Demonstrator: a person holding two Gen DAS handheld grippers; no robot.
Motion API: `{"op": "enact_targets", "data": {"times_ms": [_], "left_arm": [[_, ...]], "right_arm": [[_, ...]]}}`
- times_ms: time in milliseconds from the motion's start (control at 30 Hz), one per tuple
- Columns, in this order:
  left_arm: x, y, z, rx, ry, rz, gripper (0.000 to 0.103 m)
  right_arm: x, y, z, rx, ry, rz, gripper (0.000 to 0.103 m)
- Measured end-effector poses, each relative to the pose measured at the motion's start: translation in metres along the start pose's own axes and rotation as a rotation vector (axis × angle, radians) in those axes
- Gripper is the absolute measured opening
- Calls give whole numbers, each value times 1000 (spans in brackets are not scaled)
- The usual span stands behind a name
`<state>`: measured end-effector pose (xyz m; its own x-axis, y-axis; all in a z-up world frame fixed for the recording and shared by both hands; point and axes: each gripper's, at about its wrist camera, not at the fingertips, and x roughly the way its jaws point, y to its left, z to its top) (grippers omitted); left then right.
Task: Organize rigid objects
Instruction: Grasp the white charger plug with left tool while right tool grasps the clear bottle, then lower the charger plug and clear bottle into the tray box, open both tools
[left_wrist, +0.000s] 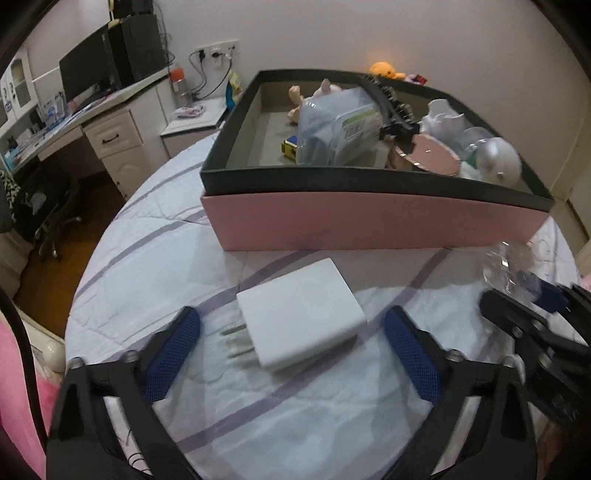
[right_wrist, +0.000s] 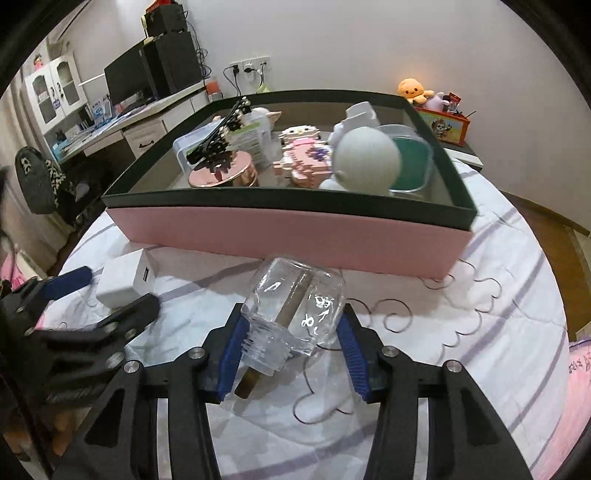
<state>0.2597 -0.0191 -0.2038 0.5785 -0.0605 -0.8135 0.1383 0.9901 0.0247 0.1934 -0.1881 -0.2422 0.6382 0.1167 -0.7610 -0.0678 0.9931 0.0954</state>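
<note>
Most items already sit in the pink cardboard box with dark rim (right_wrist: 280, 236); in front of it the right hand-held gripper (right_wrist: 291, 354) clamps the clear glass jar (right_wrist: 295, 310), and the left hand-held gripper (left_wrist: 291, 354) stands apart around the white plug-in charger (left_wrist: 299, 306).

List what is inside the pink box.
In the pink box: a white round-headed figure, a pink block toy, a rose-gold round tin, a black hair clip and a clear plastic container. Whatever lies beneath them is covered.

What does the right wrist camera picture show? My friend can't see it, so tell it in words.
The right gripper is shut on a clear glass jar lying on a striped bedsheet. Behind it sits a pink box full of toys and trinkets. At left, the left gripper reaches around a white charger.
</note>
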Motion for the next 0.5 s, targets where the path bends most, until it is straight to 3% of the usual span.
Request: {"op": "enact_targets", "data": {"times_ms": [67,300,500], "left_arm": [[-3,-1,0,-1,-22,0,72],[-29,-1,-10,-18,-116,-22,71],[-79,-7,-18,-35,-276,-33,71]], "right_arm": [[-1,-4,0,9,1,8,50],[-6,-7,5,30,-41,32,50],[-32,4,7,19,-158,21,50]]}}
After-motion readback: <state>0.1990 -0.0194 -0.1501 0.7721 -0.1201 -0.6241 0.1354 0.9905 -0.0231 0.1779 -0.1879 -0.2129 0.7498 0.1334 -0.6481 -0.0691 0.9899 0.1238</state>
